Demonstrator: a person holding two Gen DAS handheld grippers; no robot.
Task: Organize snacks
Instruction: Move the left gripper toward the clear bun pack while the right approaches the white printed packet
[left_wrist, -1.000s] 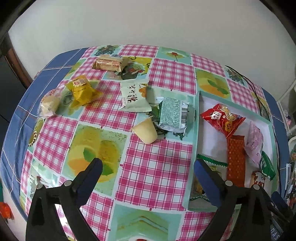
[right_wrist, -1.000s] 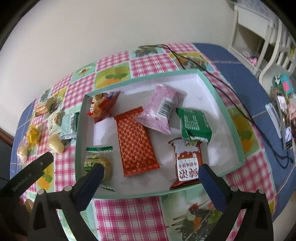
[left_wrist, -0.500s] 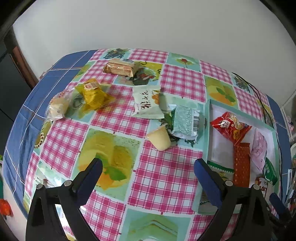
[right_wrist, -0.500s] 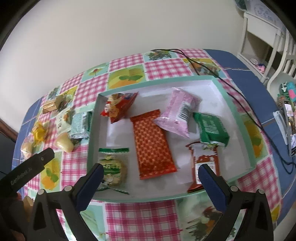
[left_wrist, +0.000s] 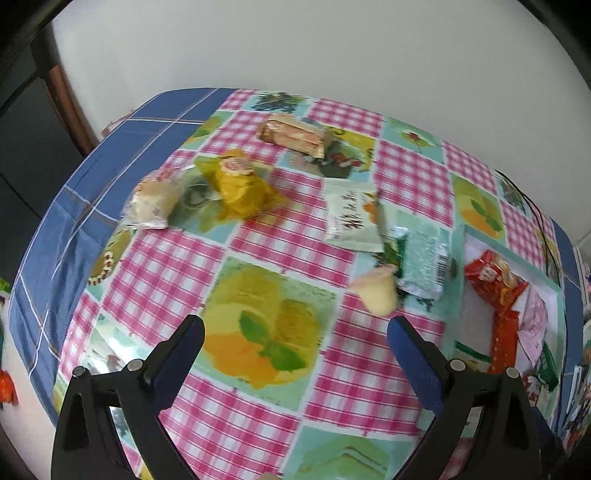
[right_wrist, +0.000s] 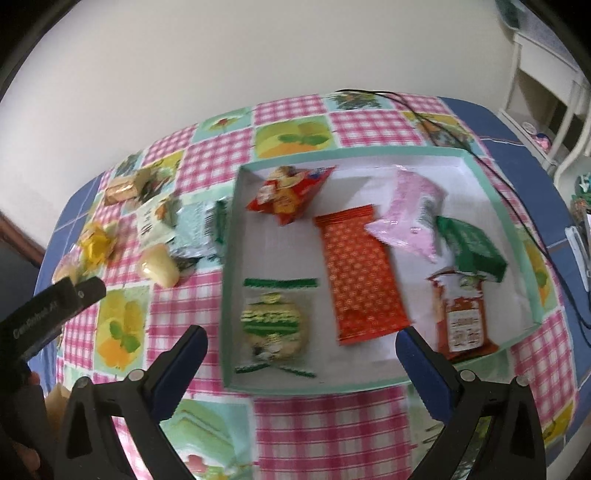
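task roughly half complete, judged from the layout. six snacks lie inside the tray (right_wrist: 491, 192): a red bag (right_wrist: 290, 194), an orange bar (right_wrist: 360, 275), a pink pack (right_wrist: 410, 218), a green pack (right_wrist: 471, 249), a red-and-white pouch (right_wrist: 461, 314) and a cookie (right_wrist: 275, 325). six remain on the tablecloth (left_wrist: 155, 273), outside the tray's left wall: a jelly cup (left_wrist: 378, 295), a silver-green pack (left_wrist: 424, 262), a white pack (left_wrist: 351, 216), a yellow pack (left_wrist: 240, 184), a bun (left_wrist: 153, 201) and a brown bar (left_wrist: 295, 134).

left gripper (left_wrist: 295, 354): jaws spread wide, nothing between them, hanging above the cloth. the jelly cup sits just ahead of its right finger. right gripper (right_wrist: 301, 363): jaws likewise apart and empty, positioned over the tray's near wall, the cookie between the finger lines but not touched.

edges and room: the silver-green pack lies against the tray's left wall, touching or nearly so; the cup is just beside that pack. the yellow pack and bun lie close together near the table's left edge. bare floor in the tray is limited; the widest gap appears along the far wall and around the cookie. a black cable (right_wrist: 491, 170) runs along the tray's far right corner. motion blur limits finer detail.
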